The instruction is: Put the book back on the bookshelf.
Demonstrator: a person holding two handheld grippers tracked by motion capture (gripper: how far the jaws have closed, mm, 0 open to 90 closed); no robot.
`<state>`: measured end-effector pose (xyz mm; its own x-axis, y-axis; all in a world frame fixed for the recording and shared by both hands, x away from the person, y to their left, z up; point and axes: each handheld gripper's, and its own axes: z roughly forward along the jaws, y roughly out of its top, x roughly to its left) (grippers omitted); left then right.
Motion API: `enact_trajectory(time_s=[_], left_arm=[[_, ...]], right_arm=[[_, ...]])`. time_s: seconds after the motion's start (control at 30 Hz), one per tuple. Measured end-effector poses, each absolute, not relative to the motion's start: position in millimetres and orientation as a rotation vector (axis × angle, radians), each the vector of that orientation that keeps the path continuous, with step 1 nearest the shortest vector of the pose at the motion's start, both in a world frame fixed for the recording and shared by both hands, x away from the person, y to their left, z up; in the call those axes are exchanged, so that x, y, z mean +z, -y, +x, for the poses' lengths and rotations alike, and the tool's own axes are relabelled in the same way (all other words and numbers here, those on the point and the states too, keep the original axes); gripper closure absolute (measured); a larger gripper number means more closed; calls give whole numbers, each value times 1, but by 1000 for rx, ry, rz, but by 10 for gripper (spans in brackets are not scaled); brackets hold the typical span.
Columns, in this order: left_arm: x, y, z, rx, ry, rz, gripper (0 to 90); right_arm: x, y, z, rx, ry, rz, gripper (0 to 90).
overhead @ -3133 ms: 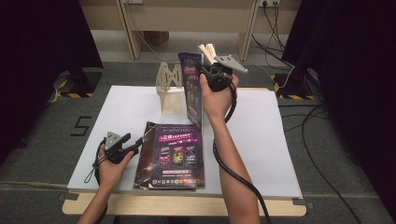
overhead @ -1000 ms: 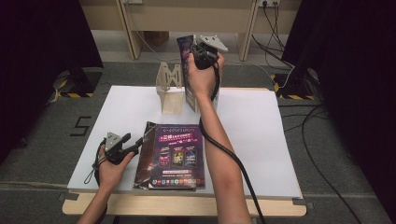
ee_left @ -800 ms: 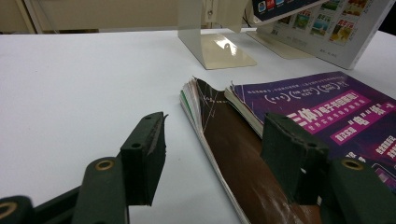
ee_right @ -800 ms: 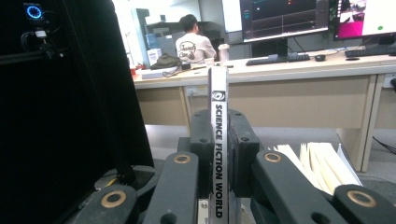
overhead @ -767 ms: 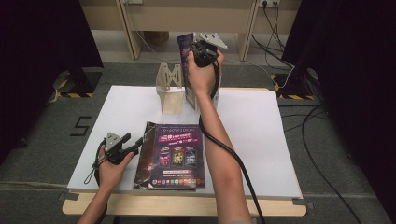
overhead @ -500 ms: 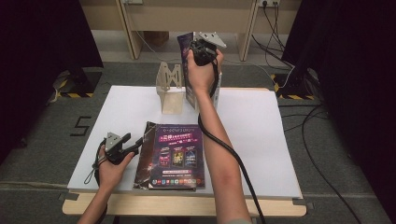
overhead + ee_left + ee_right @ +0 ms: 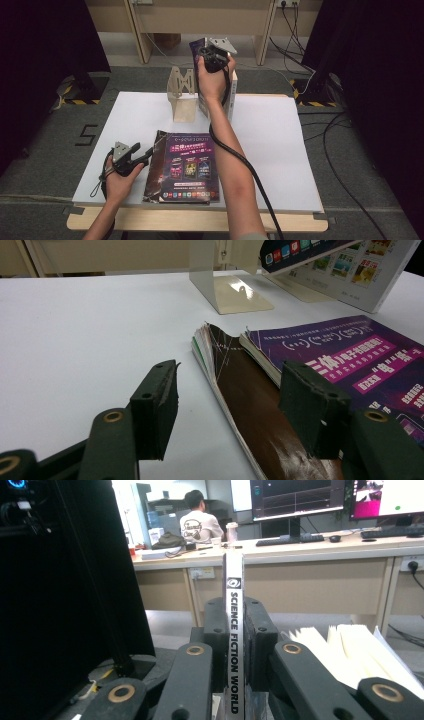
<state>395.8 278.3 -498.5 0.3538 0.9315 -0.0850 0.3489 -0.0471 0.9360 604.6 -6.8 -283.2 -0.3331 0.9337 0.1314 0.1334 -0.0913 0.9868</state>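
My right gripper (image 7: 214, 53) is raised over the table's far edge, shut on the top of an upright purple magazine (image 7: 196, 49). In the right gripper view the jaws (image 7: 234, 617) clamp its white spine (image 7: 234, 575), printed "SCIENCE FICTION WORLD". The magazine stands just right of a metal bookend (image 7: 181, 95). A stack of magazines (image 7: 187, 167) lies flat at the table's front. My left gripper (image 7: 144, 154) rests at the stack's left edge, open, with the top brown cover's edge (image 7: 245, 405) lying between its jaws (image 7: 232, 415).
A white-covered book (image 7: 232, 97) stands upright right of the held magazine; its fanned pages (image 7: 350, 650) are close beside my right gripper. The bookend's base (image 7: 235, 292) and the white book (image 7: 350, 275) lie beyond the stack. White tabletop (image 7: 280, 135) spreads to the right.
My right gripper has carried the upright magazine left and toward the far edge, up beside the bookend, and has barely moved in the last second. The left gripper has stayed put.
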Motion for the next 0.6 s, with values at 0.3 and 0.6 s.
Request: enact_trajectory(time_s=[0.3, 0.6], left_arm=[[-498, -278, 396, 721, -1174, 1610, 403], [-498, -277, 395, 727, -1172, 1611, 405]], right_arm=[[-301, 0, 593, 1454, -1506, 1152, 833], [-309, 3, 566, 1445, -1484, 1100, 831]])
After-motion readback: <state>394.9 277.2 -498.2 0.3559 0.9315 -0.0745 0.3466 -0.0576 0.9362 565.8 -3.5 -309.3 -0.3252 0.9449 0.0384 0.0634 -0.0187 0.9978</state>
